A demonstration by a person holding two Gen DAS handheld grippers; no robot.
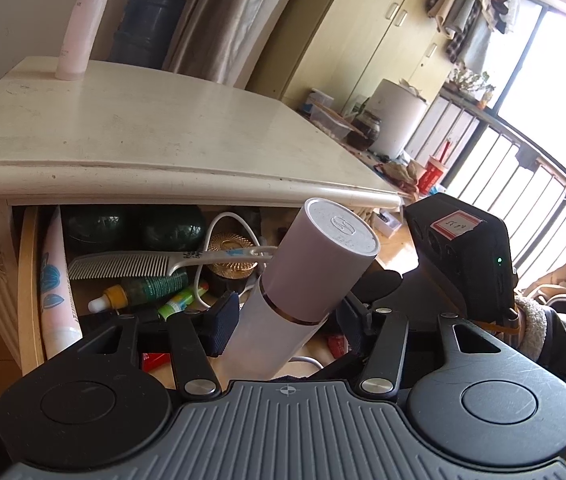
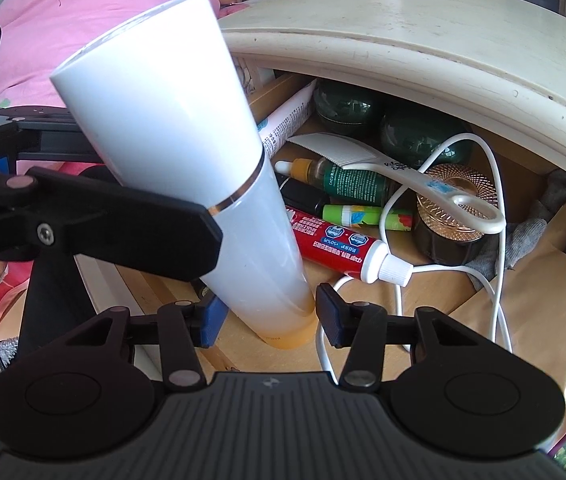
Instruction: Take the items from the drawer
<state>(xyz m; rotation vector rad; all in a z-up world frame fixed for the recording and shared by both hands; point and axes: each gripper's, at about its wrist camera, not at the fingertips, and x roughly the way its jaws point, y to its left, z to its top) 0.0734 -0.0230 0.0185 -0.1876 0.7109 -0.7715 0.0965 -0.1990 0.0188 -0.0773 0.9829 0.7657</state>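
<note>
A tall white bottle (image 2: 187, 152) stands tilted above the open drawer (image 2: 403, 320), gripped low by the left hand-held gripper (image 1: 287, 320); the right hand-held gripper (image 2: 267, 316) clasps its base.

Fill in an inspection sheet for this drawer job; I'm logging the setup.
Surface: cream cabinet top, one pink bottle standing on it.
Job's things: open drawer; capped bottle held tilted above it.
Clutter: comb, red tube, green jars in the drawer.
Grippers: left gripper and right gripper both shut on the capped bottle.
Cables: white cable looped in the drawer.
Surroundings: person in pink, window.
</note>
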